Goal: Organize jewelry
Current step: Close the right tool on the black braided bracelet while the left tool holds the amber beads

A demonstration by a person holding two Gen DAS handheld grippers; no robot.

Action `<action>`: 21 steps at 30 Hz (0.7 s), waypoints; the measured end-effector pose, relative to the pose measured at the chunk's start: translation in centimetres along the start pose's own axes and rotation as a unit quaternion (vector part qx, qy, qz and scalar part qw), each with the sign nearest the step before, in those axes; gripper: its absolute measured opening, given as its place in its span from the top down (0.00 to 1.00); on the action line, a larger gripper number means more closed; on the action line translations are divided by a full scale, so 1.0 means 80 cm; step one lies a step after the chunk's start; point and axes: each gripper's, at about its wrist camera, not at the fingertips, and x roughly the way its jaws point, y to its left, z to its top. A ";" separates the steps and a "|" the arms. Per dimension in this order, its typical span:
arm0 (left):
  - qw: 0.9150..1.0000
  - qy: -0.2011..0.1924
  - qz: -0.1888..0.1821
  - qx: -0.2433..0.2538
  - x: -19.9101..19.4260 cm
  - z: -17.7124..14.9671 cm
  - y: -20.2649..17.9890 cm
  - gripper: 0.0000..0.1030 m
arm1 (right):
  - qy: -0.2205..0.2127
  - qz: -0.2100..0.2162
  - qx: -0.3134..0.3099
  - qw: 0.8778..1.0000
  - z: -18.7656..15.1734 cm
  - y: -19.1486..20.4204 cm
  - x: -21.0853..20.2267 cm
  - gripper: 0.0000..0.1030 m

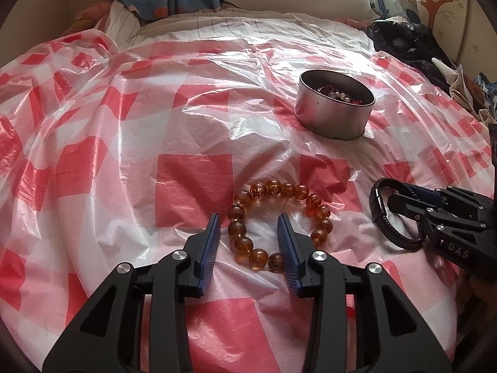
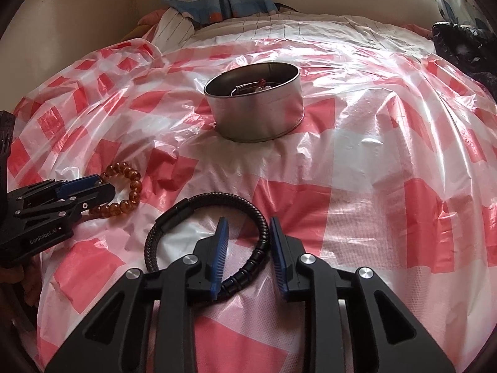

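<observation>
Partly done: round tin (image 2: 257, 110) already held some jewelry. 2 pieces were left on the checked plastic sheet (image 1: 124, 130). Left gripper (image 1: 248, 245), jaws wide, straddled the amber bead bracelet (image 1: 276, 217); right gripper (image 2: 248, 248), jaws apart, bracketed the black braided bracelet (image 2: 211, 205), neither gripped.

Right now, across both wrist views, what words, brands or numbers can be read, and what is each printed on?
"DAS": white letters on the black body of the right gripper, left wrist view; any letters before them are out of sight.
"GenRobot.AI": on the black body of the left gripper, right wrist view.
Metal tin, amber bead bracelet, black braided bracelet: no lettering visible.
</observation>
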 end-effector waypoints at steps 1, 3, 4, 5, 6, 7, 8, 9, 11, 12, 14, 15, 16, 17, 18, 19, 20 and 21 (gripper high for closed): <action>1.000 0.000 0.001 0.001 0.000 0.000 0.000 0.60 | 0.000 0.000 -0.003 1.000 0.000 0.001 0.000 0.69; 1.000 0.000 0.003 0.004 0.001 0.000 -0.001 0.58 | 0.000 0.000 -0.005 1.000 0.000 0.002 0.000 0.67; 1.000 0.000 0.003 0.005 0.001 0.000 -0.002 0.57 | 0.000 0.001 -0.006 1.000 0.000 0.003 0.000 0.67; 1.000 0.000 0.004 0.006 0.001 0.000 -0.002 0.56 | 0.000 0.001 -0.006 1.000 0.000 0.003 0.000 0.66; 1.000 0.000 0.004 0.007 0.001 0.000 -0.003 0.55 | 0.000 0.002 -0.007 1.000 0.000 0.003 0.000 0.66; 1.000 0.000 0.005 0.008 0.001 0.000 -0.003 0.55 | 0.000 0.002 -0.007 1.000 0.000 0.004 0.000 0.65; 1.000 0.001 0.005 0.008 0.001 0.000 -0.003 0.54 | 0.000 0.002 -0.008 1.000 0.000 0.005 0.000 0.64; 1.000 0.001 0.005 0.009 0.001 0.000 -0.004 0.54 | 0.000 0.002 -0.009 1.000 0.000 0.005 0.000 0.63; 1.000 0.001 0.007 0.012 0.002 0.000 -0.005 0.52 | 0.001 0.004 -0.011 1.000 0.000 0.006 0.001 0.57; 1.000 0.001 0.008 0.013 0.002 0.000 -0.006 0.50 | 0.001 0.004 -0.012 1.000 0.000 0.007 0.001 0.54; 1.000 0.002 0.012 0.016 0.003 0.000 -0.007 0.49 | 0.001 0.002 -0.016 1.000 0.000 0.008 0.001 0.50; 1.000 0.002 0.014 0.017 0.003 0.001 -0.008 0.48 | 0.001 0.002 -0.017 1.000 0.000 0.008 0.001 0.50; 1.000 0.003 0.015 0.018 0.003 0.001 -0.008 0.48 | 0.001 0.002 -0.017 1.000 0.000 0.008 0.001 0.50; 1.000 0.003 0.016 0.019 0.003 0.001 -0.008 0.48 | 0.001 0.002 -0.017 1.000 -0.001 0.008 0.001 0.50; 1.000 0.002 0.016 0.019 0.003 0.000 -0.008 0.48 | 0.001 0.002 -0.017 1.000 -0.001 0.008 0.001 0.50; 1.000 0.002 0.016 0.020 0.003 0.001 -0.008 0.49 | 0.001 0.002 -0.018 1.000 0.000 0.008 0.001 0.52; 1.000 0.000 0.014 0.019 0.003 0.001 -0.008 0.53 | -0.001 0.000 -0.019 1.000 0.000 0.008 0.001 0.67; 1.000 -0.001 0.005 0.016 0.002 0.001 -0.008 0.73 | -0.002 0.000 -0.020 1.000 -0.001 0.009 0.000 0.74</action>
